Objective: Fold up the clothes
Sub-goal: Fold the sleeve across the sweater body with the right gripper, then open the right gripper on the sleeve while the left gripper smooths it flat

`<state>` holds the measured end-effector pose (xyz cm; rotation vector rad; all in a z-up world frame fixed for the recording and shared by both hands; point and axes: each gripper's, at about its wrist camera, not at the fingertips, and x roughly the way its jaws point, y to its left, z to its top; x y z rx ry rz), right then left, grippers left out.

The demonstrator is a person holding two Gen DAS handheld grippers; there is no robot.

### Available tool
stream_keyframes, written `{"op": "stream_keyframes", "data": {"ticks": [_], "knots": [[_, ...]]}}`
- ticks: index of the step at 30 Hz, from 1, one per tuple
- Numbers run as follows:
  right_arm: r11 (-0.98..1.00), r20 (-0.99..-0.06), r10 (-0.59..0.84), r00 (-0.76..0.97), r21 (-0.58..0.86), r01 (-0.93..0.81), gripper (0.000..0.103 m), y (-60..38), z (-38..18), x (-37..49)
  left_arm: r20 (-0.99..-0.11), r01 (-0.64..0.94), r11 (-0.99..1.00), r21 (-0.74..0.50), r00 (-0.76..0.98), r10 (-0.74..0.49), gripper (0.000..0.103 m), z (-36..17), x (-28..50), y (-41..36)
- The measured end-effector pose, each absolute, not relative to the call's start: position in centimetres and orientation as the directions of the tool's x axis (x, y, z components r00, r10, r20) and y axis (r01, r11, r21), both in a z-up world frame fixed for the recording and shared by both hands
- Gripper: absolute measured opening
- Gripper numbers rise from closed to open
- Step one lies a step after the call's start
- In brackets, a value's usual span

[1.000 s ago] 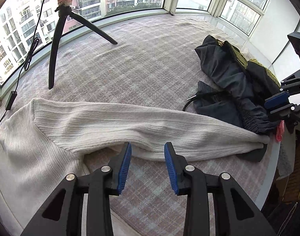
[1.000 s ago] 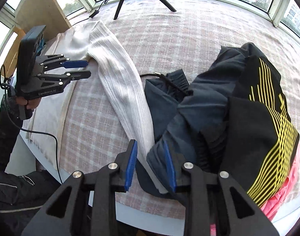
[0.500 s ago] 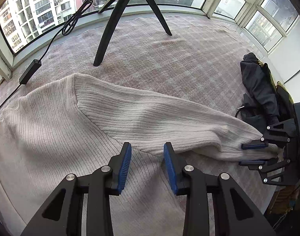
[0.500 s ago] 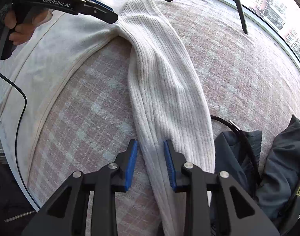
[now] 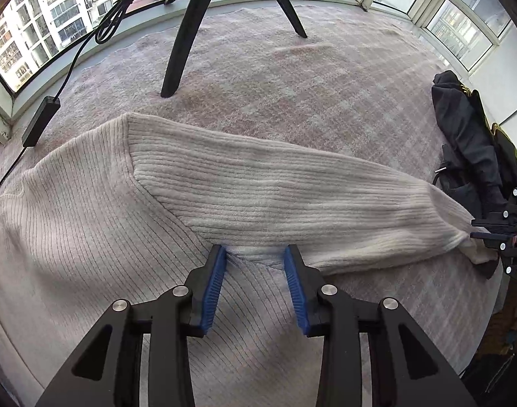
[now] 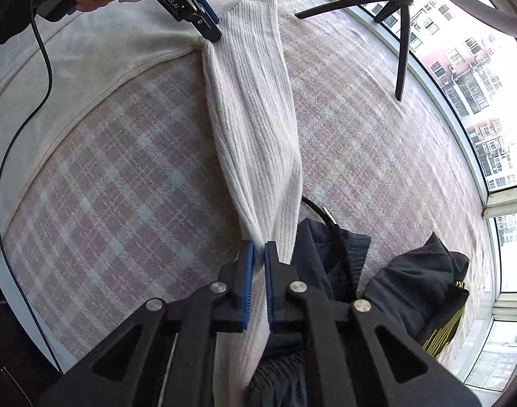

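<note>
A cream ribbed sweater [image 5: 88,224] lies flat on the plaid cloth, its sleeve [image 5: 275,200] stretched out to the right. My left gripper [image 5: 255,254] is open with its tips at the armpit, where sleeve meets body. It also shows in the right wrist view [image 6: 204,23]. My right gripper [image 6: 259,254] is shut on the sleeve [image 6: 255,108] near the cuff and lifts it into a ridge. It shows at the right edge of the left wrist view [image 5: 496,234].
A dark jacket with yellow stripes [image 6: 424,285] and dark trousers [image 5: 462,135] lie by the cuff. A black tripod [image 5: 190,34] stands at the back by the windows. A cable with a black box [image 5: 41,122] runs along the left. The table edge is near me.
My right gripper has shut on the sleeve near the cuff and raised it. My left gripper has moved forward to the armpit and stays open.
</note>
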<state>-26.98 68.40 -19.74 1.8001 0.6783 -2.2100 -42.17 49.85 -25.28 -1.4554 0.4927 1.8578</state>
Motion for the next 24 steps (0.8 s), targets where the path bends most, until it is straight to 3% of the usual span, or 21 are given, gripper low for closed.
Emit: {"op": "stream_keyframes", "data": {"ticks": [3,7,11,14,19,24], "knots": [[-0.923,-0.986,-0.033,-0.166,-0.034,0.383,0.013,69.9,-18.7,-27.2,-0.947,-0.748,-0.658,-0.092,-0.137,0.289,0.034,-24.2,-41.0,50.1],[-0.975,-0.947,-0.192,-0.257,0.156,0.156,0.02,76.6,-13.7,-27.2,-0.929,-0.815,-0.572,-0.093,-0.135,0.343,0.034,-21.6,-36.9,52.0],[-0.99,-0.959,-0.135,-0.25,0.138,0.006,0.02,80.9,-13.0,-25.7,-0.897,-0.891,-0.423,-0.165,-0.044,0.441,0.034,-19.5,-31.4,56.4],[-0.985,-0.963,-0.17,-0.211,0.175,-0.004,0.02,81.0,-14.4,-22.2,-0.872,-0.93,-0.303,-0.208,0.036,0.488,0.034,-18.7,-28.0,59.9],[-0.968,-0.951,-0.239,-0.197,0.249,-0.026,0.02,79.7,-17.9,-21.7,-0.896,-0.94,-0.244,-0.237,0.115,0.429,0.034,-21.3,-26.3,64.3],[-0.969,-0.963,-0.245,-0.115,0.245,0.013,0.02,78.8,-20.5,-23.4,-0.949,-0.963,-0.208,-0.17,0.103,0.298,0.034,-24.0,-24.6,64.2]]}}
